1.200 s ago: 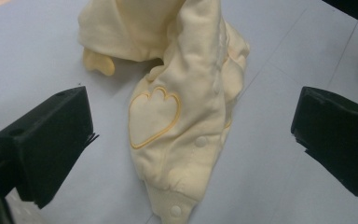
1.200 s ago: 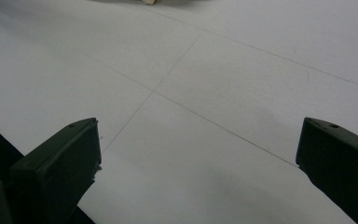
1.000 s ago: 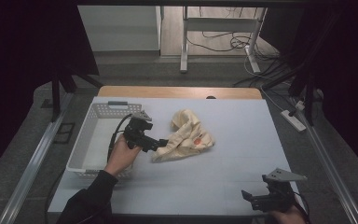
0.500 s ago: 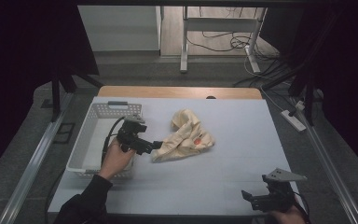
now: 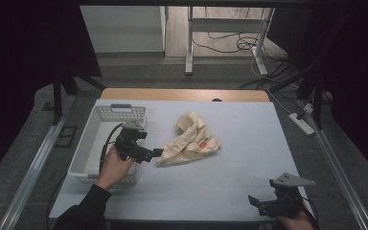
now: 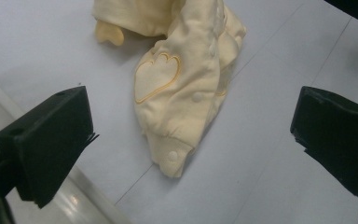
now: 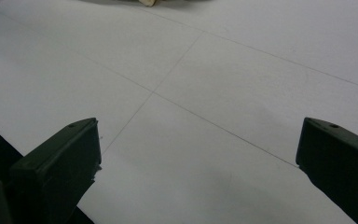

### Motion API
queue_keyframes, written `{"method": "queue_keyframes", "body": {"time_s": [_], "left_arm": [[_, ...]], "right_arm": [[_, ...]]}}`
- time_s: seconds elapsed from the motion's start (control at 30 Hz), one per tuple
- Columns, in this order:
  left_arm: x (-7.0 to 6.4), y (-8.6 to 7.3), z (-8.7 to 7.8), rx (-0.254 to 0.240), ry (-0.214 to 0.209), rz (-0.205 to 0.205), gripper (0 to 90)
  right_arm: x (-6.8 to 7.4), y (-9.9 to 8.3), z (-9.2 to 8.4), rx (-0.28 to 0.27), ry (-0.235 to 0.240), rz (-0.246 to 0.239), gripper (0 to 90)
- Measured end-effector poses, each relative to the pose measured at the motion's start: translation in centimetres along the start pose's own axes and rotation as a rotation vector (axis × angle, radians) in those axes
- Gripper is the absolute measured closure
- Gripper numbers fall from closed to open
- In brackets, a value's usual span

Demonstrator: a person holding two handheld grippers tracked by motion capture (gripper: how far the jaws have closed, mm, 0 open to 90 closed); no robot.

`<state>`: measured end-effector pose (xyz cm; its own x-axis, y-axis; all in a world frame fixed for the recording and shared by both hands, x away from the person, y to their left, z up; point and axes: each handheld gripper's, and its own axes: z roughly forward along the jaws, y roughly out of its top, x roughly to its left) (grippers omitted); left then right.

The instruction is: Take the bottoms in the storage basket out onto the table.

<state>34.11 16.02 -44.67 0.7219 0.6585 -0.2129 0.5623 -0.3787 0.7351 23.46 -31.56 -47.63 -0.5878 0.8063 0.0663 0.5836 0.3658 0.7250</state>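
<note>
A crumpled pale yellow baby garment (image 5: 191,140) lies near the middle of the white table; its snap-buttoned cuff and a heart-shaped patch show in the left gripper view (image 6: 182,93). My left gripper (image 5: 155,153) hovers just left of the garment's near end, jaws wide open, nothing between them (image 6: 191,144). My right gripper (image 5: 255,203) sits low at the table's front right corner, open and empty, facing bare table (image 7: 198,154). A sliver of the garment (image 7: 147,2) peeks in at the top of the right gripper view.
A white plastic basket (image 5: 92,143) stands along the table's left edge, right beside my left hand; its rim (image 6: 74,200) shows under the left jaw. A wooden strip (image 5: 182,95) borders the far edge. Cables and a power strip (image 5: 301,122) lie on the floor to the right.
My left gripper has drawn back a little to the left, away from the garment, toward the basket. The garment and the right gripper have stayed where they were.
</note>
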Motion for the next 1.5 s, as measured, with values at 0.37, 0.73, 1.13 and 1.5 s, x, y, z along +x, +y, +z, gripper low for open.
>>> {"method": "queue_keyframes", "body": {"time_s": [0.37, 0.73, 1.13, 1.5], "left_arm": [[-0.2, -1.2, -1.5, -0.013, 0.023, -0.002, 0.0], [0.1, -2.6, -2.6, -0.023, 0.023, -0.033, 0.0], [-0.3, -3.9, -3.3, -0.044, 0.019, -0.055, 0.0], [-0.8, -5.2, -3.9, -0.049, 0.038, -0.059, 0.0]], "right_arm": [[0.0, 0.0, 0.0, 0.001, 0.000, -0.002, 0.3], [0.0, 0.0, 0.0, 0.001, 0.000, -0.002, 0.3], [0.1, 0.0, 0.0, 0.001, 0.003, -0.006, 0.3], [0.2, 0.0, 0.1, 0.003, 0.002, -0.018, 0.3]]}}
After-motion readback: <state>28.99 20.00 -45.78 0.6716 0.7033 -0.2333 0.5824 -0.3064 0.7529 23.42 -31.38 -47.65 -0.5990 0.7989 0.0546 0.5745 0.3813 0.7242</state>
